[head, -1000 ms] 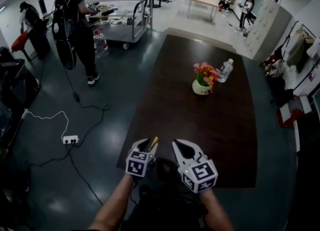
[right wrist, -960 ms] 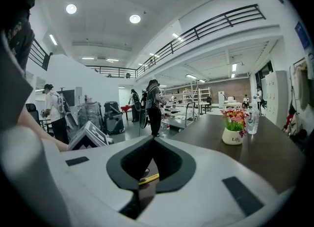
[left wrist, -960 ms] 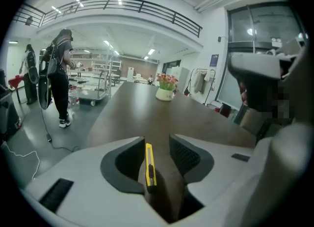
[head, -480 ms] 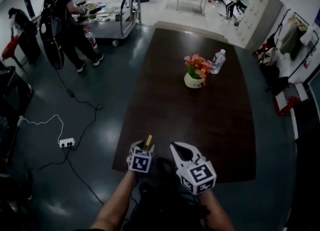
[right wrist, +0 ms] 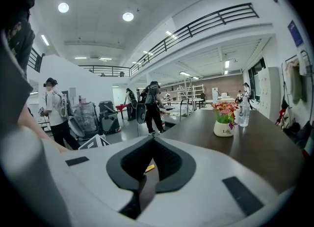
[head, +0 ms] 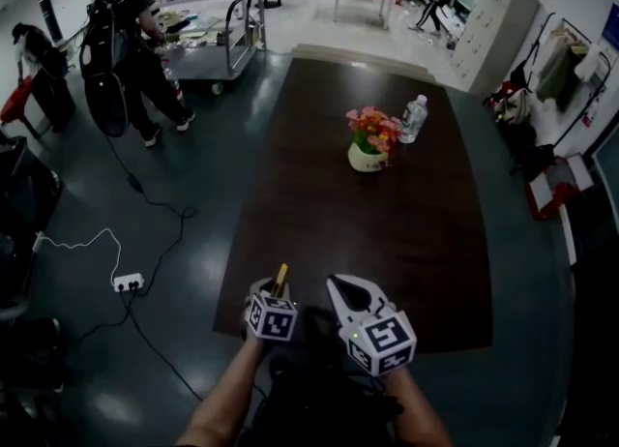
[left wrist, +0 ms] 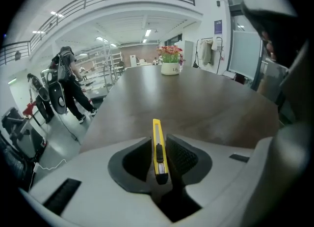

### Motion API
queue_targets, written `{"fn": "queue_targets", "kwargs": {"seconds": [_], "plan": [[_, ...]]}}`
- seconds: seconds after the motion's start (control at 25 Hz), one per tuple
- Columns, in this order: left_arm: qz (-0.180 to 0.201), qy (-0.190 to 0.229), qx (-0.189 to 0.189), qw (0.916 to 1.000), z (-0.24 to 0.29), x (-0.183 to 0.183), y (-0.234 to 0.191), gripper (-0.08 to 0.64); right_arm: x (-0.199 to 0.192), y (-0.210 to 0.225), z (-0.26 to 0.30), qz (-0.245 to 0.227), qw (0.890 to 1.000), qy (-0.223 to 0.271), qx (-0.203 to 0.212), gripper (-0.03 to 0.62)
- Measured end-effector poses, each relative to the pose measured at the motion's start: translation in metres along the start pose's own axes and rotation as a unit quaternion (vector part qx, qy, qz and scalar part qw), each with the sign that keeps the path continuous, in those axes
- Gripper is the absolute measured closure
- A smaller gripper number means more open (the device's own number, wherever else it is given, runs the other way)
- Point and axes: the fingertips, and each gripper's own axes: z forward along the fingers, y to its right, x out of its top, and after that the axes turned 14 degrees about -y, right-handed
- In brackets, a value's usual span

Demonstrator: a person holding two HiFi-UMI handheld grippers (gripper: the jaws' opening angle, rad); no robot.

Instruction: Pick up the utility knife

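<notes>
Head view: flowers (head: 375, 129) are being carried in a pale vase (head: 366, 157) mid-desk (head: 319, 223), water bottle (head: 414, 118) just beside, contents not being made out.

Left gripper view: utility knife (left wrist: 157, 145) is being clamped on edge by the closing left hand-held gripper (left wrist: 158, 137), at the desk's near end.

Right gripper view: right hand-held gripper (right wrist: 153, 137) is being held clenched, jaws together; only a yellow sliver of the knife is being seen past them.

One utility knife (left wrist: 157, 147), one flower pot (head: 366, 157), one water bottle (head: 414, 118), one table (head: 387, 242)
</notes>
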Motion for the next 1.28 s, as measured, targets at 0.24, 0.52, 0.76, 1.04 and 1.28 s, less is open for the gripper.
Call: {"fn": "queue_targets", "kwargs": {"seconds": [0.24, 0.52, 0.76, 1.04, 1.28], "plan": [[0.004, -0.001, 0.018, 0.9998, 0.001, -0.002, -0.001, 0.491, 0.001, 0.002, -0.004, -0.001, 1.000, 0.005, -0.002, 0.581], [-0.023, 0.026, -0.011, 0.9993, -0.015, 0.012, -0.003, 0.492, 0.011, 0.004, -0.007, -0.001, 1.000, 0.019, -0.003, 0.581], [-0.045, 0.105, -0.040, 0.9926, -0.066, 0.055, -0.009, 0.492, 0.030, 0.007, -0.012, 0.004, 0.999, 0.046, -0.002, 0.581], [-0.056, 0.211, -0.067, 0.9736, -0.142, 0.103, -0.014, 0.492, 0.062, 0.005, -0.022, -0.003, 0.996, 0.088, 0.005, 0.581], [-0.047, 0.294, -0.095, 0.9499, -0.207, 0.133, -0.009, 0.492, 0.089, -0.001, -0.032, -0.020, 0.992, 0.125, 0.010, 0.581]]}}
